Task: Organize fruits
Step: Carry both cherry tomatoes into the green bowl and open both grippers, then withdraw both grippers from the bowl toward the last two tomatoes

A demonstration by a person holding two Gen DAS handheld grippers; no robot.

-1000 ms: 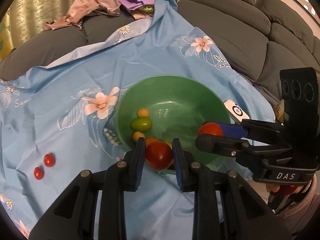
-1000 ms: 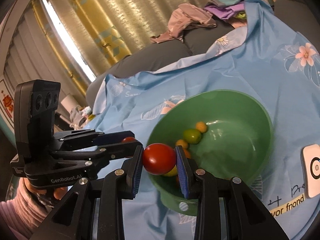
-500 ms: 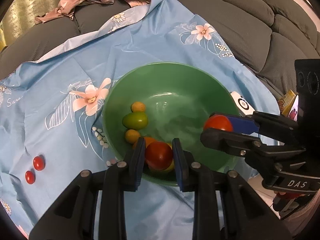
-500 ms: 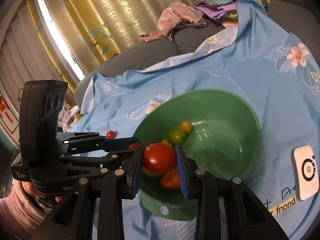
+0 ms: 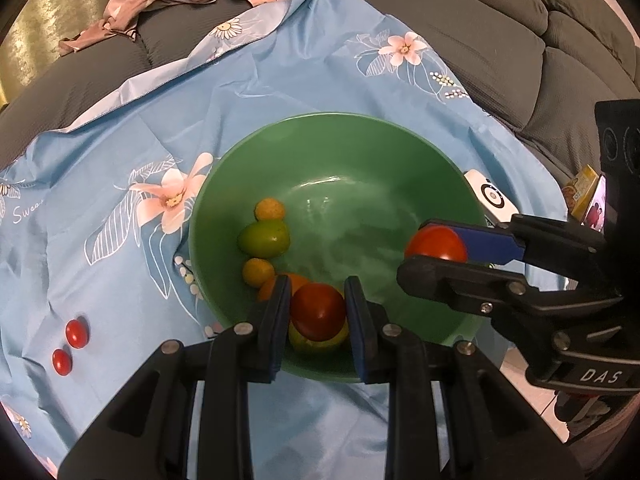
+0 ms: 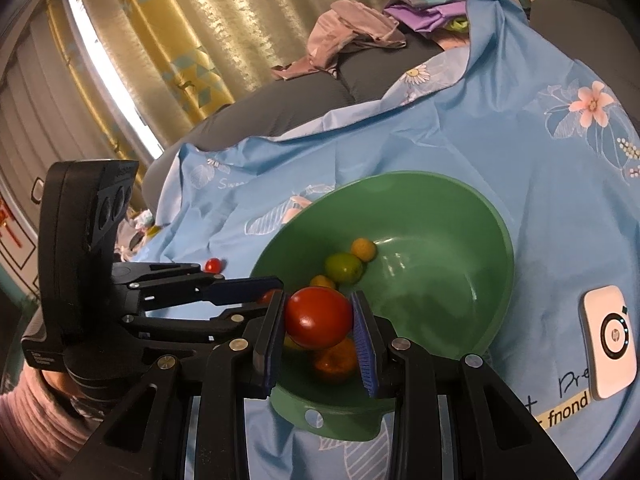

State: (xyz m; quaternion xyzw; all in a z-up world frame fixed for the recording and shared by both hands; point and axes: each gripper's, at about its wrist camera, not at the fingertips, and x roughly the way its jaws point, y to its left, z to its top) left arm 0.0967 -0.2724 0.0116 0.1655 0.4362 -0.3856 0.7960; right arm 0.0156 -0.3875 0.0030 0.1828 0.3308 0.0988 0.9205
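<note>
Setting: grey sofa cushions (image 5: 460, 36) draped with a pale blue flowered cloth (image 5: 280, 92), a wide green plastic bowl (image 5: 332, 128) resting on it.
Left tongs: my left gripper (image 5: 316, 312) is clamped on a round red tomato (image 5: 318, 310), poised low over the bowl's near side, just above a yellow-green fruit (image 5: 316, 342).
Right tongs: my right gripper (image 6: 320, 320) pinches a second red tomato (image 6: 318, 316), also inside the rim line.
Key relation: bowl floor lies straight below and ahead of both loads; the left looks lower and nearer the pile, I judge.
Already in bowl: oval green fruit (image 5: 264, 238), small orange ones.
Outstanding: two small red tomatoes (image 5: 70, 346) on the cloth, well left of the bowl.
</note>
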